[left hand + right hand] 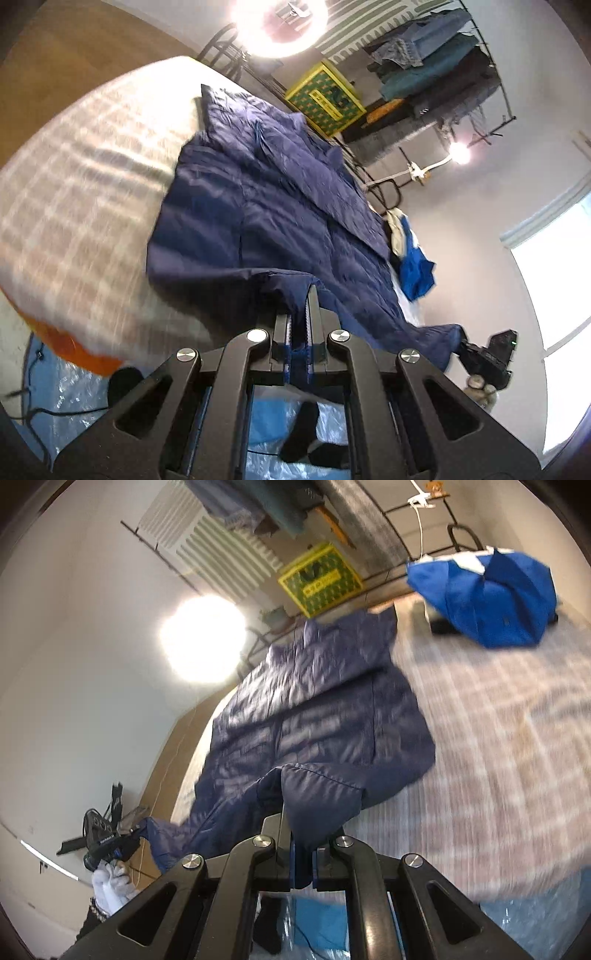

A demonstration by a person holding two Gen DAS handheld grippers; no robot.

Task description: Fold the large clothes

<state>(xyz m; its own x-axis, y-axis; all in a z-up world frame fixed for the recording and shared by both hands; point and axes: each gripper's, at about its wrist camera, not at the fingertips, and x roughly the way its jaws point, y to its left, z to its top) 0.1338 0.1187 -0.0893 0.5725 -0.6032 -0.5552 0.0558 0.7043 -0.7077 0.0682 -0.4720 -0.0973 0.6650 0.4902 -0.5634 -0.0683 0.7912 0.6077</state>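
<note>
— Any containers about?

— One: a yellow crate [324, 99] by the far wall, behind the bed [85, 177]. What sits in it I cannot tell. Beside it a clothes rack [439, 70] hangs with garments.

— Where is the jacket?

— The navy quilted jacket [266, 199] lies spread over the checked bed cover, its near hem lifted off the bed's near edge by both tools.

— The grips?

— The left gripper [300, 317] has its fingers pressed together on the hem, cloth pinched between them. The right gripper [301, 853] is closed as well, a fold of the jacket [314, 720] draped over its fingers and caught between.

— What does one view give that the other lacks?

— The left camera shows the right tool from outside, at the jacket's other hem corner, and an orange edge under the bed cover at the near corner. The right camera shows the left tool held in a white-gloved hand [110, 886], and gives a fuller look at a bright blue garment [491, 594] heaped near the bed's far edge. Both views are blurred. Clear plastic sheeting [74, 391] covers the floor below.
</note>
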